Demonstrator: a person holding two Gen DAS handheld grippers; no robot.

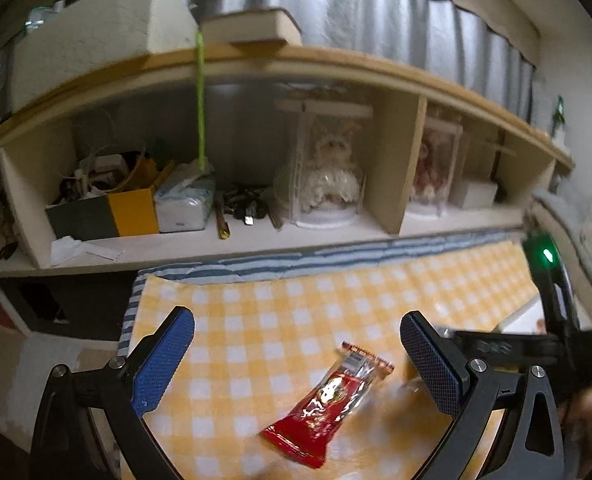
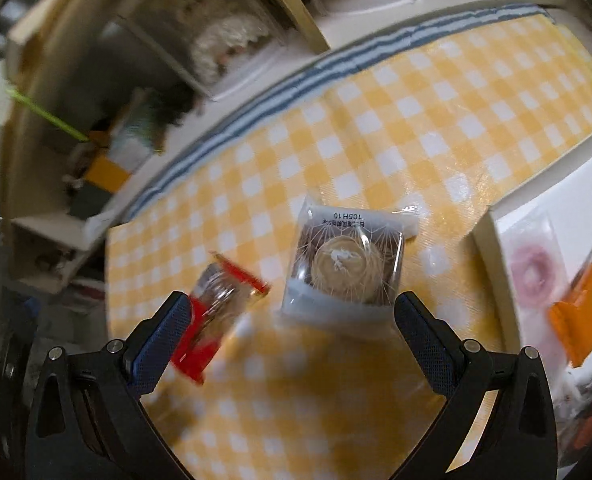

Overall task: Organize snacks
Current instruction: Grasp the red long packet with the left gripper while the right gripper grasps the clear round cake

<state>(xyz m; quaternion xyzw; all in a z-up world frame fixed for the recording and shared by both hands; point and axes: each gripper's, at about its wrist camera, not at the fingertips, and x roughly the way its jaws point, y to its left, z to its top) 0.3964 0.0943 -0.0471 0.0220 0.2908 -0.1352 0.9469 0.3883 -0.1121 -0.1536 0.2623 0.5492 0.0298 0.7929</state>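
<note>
A red snack packet (image 1: 326, 402) lies on the yellow checked cloth (image 1: 296, 312) between and just ahead of my open left gripper (image 1: 296, 364). It also shows in the right wrist view (image 2: 212, 320), beside the left finger. My right gripper (image 2: 288, 336) is open and empty, just in front of a clear-wrapped pastry pack (image 2: 346, 264) lying flat on the cloth (image 2: 416, 140). At the right stands a white box (image 2: 496, 240) with a pink doughnut pack (image 2: 532, 272) and an orange packet (image 2: 584, 312) inside. The right gripper's body (image 1: 552, 320) shows at the right edge of the left wrist view.
A wooden shelf unit (image 1: 256, 232) runs along the back of the table, holding a yellow and grey box (image 1: 108, 216), a tissue pack (image 1: 184, 200), cased dolls (image 1: 328, 172) and small clutter. A green stick (image 1: 201, 100) hangs in front of it.
</note>
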